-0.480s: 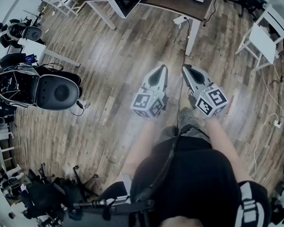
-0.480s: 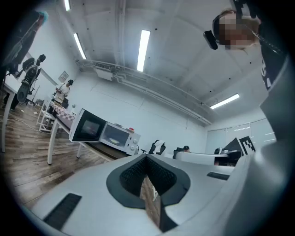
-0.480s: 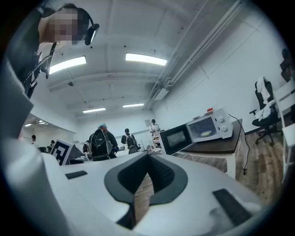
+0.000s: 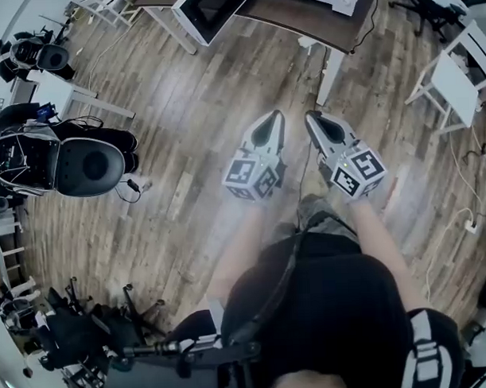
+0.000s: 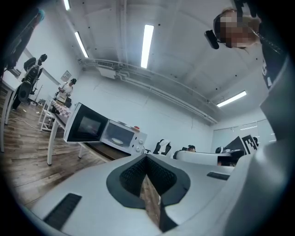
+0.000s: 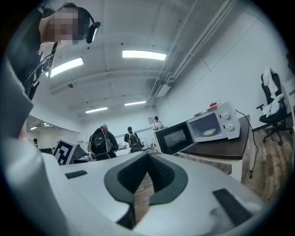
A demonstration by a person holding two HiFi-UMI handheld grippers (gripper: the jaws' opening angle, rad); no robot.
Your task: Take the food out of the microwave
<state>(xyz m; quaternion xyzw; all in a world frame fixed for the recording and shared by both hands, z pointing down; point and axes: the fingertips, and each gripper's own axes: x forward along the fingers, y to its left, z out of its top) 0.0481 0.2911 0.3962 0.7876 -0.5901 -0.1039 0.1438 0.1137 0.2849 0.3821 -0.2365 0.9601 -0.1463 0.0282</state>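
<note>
A white microwave [image 4: 207, 9] stands on a dark table [image 4: 300, 12] at the top of the head view, its black door [image 5: 85, 123] swung open. Inside it lies a plate with food [image 5: 117, 140], which also shows as a yellowish plate [image 6: 209, 132] in the right gripper view. Both grippers are held level over the wooden floor, well short of the table. My left gripper [image 4: 274, 116] is shut with nothing in it, and my right gripper [image 4: 310, 115] beside it is shut and empty too. In their own views the left gripper [image 5: 146, 157] and the right gripper [image 6: 148, 155] have their jaws touching at the tips.
A black office chair [image 4: 89, 164] with gear on it stands at the left. White table legs [image 4: 328, 73] and a cable [image 4: 309, 159] lie ahead. A white chair [image 4: 452, 72] is at the right. Several people [image 6: 103, 141] stand far back in the room.
The microwave and table have come further into the head view from the top, and the floor has slid down the picture. Both grippers sit slightly higher and stay shut.
</note>
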